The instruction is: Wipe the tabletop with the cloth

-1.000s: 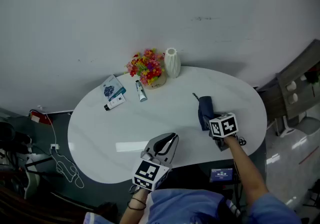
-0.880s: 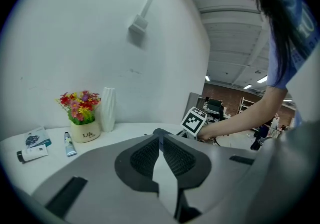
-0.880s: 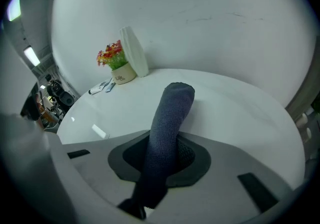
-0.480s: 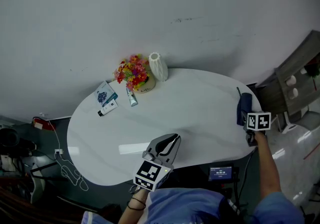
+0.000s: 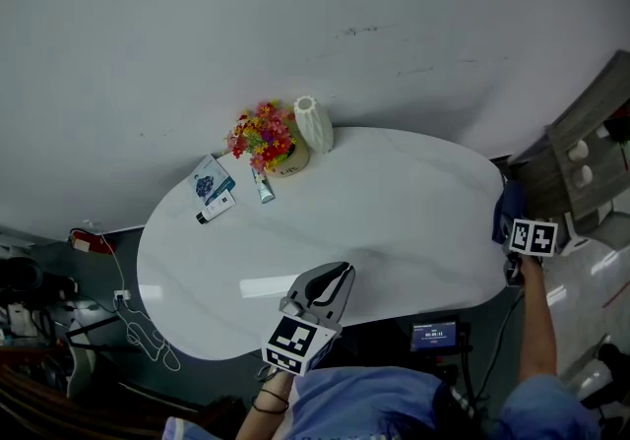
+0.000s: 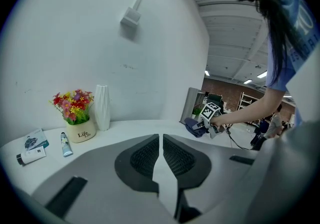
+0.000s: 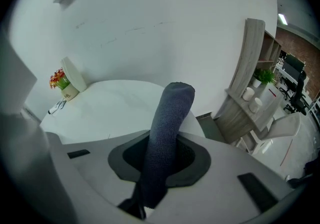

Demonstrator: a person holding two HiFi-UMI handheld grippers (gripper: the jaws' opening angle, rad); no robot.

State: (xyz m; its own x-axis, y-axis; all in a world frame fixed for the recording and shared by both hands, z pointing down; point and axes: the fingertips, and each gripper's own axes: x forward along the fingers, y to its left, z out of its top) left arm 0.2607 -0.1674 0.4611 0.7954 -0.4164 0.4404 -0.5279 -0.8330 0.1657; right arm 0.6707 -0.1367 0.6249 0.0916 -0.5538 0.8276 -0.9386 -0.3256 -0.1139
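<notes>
Room: a plain pale wall (image 5: 295, 34) behind an oval white bench (image 5: 394, 212); a grey shelf unit (image 5: 591, 157) stands off its right end.
Back-left of bench: a pot of bright flowers (image 5: 268, 141) touching a ribbed white vase (image 5: 315, 123); near them lie a tube (image 5: 263, 185), a small blue-printed packet (image 5: 209, 177) and a little bottle (image 5: 215, 209).
Floor, left: a white cable (image 5: 138, 335) in loose loops.
Cloth (image 7: 167, 128): dark blue, bunched into a roll, sticking up out of the right gripper at the bench's right-hand rim, well apart from the flowers.
Right gripper (image 7: 159, 170): held out at the bench's right end, its fingers (image 7: 196, 160) pinching the cloth's lower part.
Left gripper (image 6: 161, 154): over the near edge of the bench, pointing toward the far side; its fingers (image 6: 144, 157) are pressed together to a thin slit with nothing between them.
</notes>
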